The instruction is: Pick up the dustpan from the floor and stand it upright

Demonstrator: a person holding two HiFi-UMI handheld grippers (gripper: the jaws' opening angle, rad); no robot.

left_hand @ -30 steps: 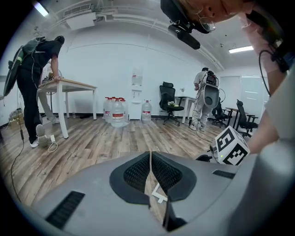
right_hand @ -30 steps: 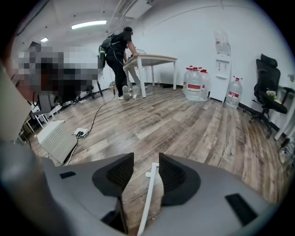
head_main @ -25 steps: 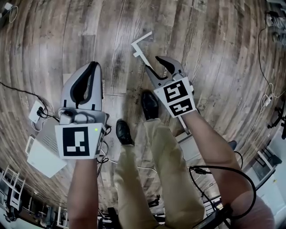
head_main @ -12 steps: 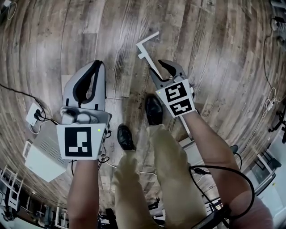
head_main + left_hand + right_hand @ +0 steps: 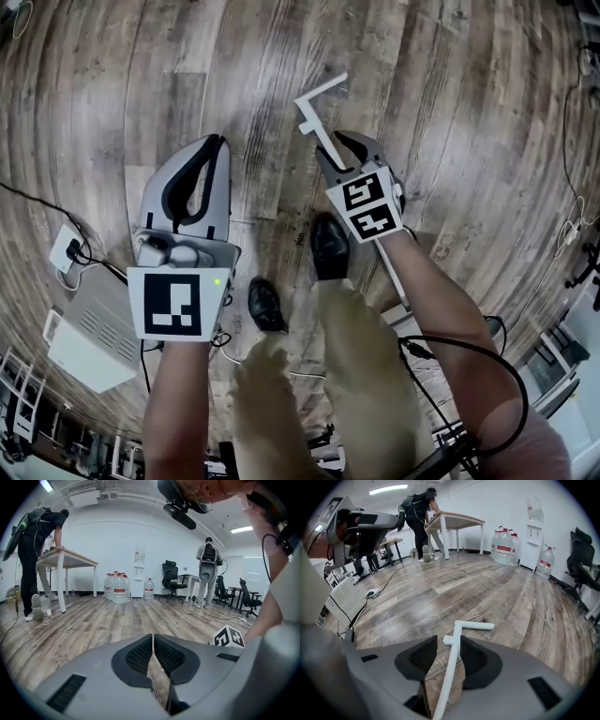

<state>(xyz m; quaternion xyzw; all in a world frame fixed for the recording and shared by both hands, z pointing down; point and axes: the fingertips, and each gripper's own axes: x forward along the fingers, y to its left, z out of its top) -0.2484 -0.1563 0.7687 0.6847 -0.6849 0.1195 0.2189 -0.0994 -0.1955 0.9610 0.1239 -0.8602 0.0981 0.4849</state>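
Note:
The dustpan's long white handle [image 5: 317, 112] with its T-shaped top [image 5: 467, 626] runs between the jaws of my right gripper [image 5: 349, 150], which is shut on it. The handle carries on below my right forearm [image 5: 388, 272] toward a pale piece [image 5: 401, 317] by my leg; the pan itself is mostly hidden. In the right gripper view the handle [image 5: 450, 672] rises from the bottom edge between the black pads, out over the wooden floor. My left gripper [image 5: 192, 178] hangs to the left above the floor, well apart from the handle, shut with nothing in it [image 5: 153, 641].
A white boxy appliance [image 5: 86, 330] and a power strip [image 5: 70, 246] with cables lie at the lower left. My two shoes [image 5: 328, 246] stand between the grippers. Cables [image 5: 562, 202] trail at the right. A table [image 5: 457, 521], water jugs [image 5: 506, 548], office chairs [image 5: 171, 576] and people stand further off.
The handle's top has swung to the right and a little down in the head view, along with my right gripper. My left gripper has drifted down and right. My feet have shifted.

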